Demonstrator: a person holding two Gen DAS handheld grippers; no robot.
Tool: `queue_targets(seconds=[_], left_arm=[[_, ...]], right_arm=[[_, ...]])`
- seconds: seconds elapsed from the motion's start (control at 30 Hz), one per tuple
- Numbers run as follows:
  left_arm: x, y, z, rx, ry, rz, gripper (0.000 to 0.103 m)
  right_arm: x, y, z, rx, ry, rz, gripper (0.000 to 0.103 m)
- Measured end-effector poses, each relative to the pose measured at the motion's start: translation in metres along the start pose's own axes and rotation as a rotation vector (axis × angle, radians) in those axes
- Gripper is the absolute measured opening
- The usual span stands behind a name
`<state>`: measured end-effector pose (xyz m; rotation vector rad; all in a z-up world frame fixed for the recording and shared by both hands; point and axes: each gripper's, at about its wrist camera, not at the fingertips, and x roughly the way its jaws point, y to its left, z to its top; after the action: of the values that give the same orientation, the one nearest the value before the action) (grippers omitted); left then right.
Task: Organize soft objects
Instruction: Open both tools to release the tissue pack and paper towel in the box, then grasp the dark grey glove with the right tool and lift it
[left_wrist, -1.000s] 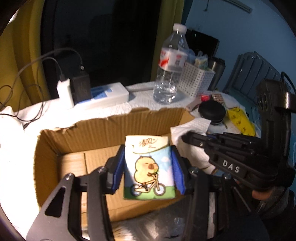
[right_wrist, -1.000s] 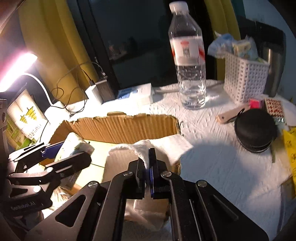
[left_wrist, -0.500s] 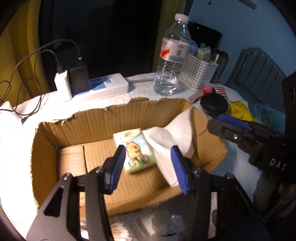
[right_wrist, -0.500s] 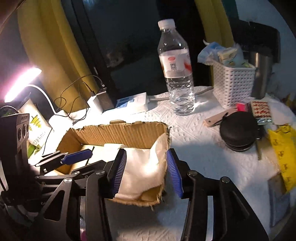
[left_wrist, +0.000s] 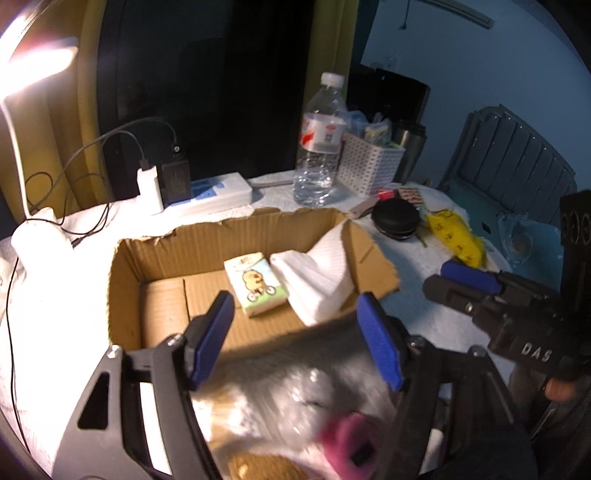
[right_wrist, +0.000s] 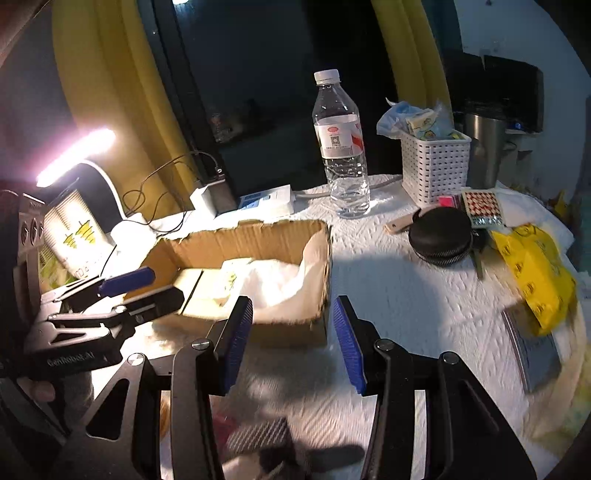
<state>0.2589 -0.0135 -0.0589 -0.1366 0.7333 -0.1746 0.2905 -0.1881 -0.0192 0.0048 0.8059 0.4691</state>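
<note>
Left gripper (left_wrist: 295, 336): jaws are apart and opening, nothing is held between the blue pads (left_wrist: 212, 338). It is seen hovering over the near wall of the cardboard box (left_wrist: 162, 236).

Tissue pack (left_wrist: 256, 282) (cartoon chick on a bike) is found lying flat on the box floor, ahead of the left tongs and well clear of both pads, about on the centre line of the gap. White folded cloth (left_wrist: 317, 273) is placed just right of the pack, touching it, and is leaned up against the box's right wall. It also lies beyond the fingertips, nearer the right pad than the left.

Right gripper (right_wrist: 291, 339): jaws are apart, nothing is clamped. Only the box's near right corner and the white-covered table (right_wrist: 406, 295) are seen through the gap. From this view the cloth (right_wrist: 280, 280) is located ahead of and slightly left of the tongs, inside the box, with the pack's pale edge visible further left; detail there is washed out by glare.

Each gripper is visible in the other's view: the right one at the right edge of the left view, the left one at the left edge of the right view, both held clear of the box contents.

Blurred clutter is seen below the tongs in both views; it cannot be identified.
</note>
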Motion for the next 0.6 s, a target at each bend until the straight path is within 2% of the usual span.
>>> queue_targets(seconds=[0.27, 0.6], left_arm=[[-0.025, -0.021, -0.022, 0.018, -0.011, -0.018, 0.072], [-0.041, -0.029, -0.052, 0.003, 0.005, -0.005, 0.073]], right_arm=[[-0.037, 0.009, -0.026, -0.02, -0.014, -0.009, 0.049], [-0.045, 0.003, -0.059, -0.014, 0.023, -0.002, 0.05]])
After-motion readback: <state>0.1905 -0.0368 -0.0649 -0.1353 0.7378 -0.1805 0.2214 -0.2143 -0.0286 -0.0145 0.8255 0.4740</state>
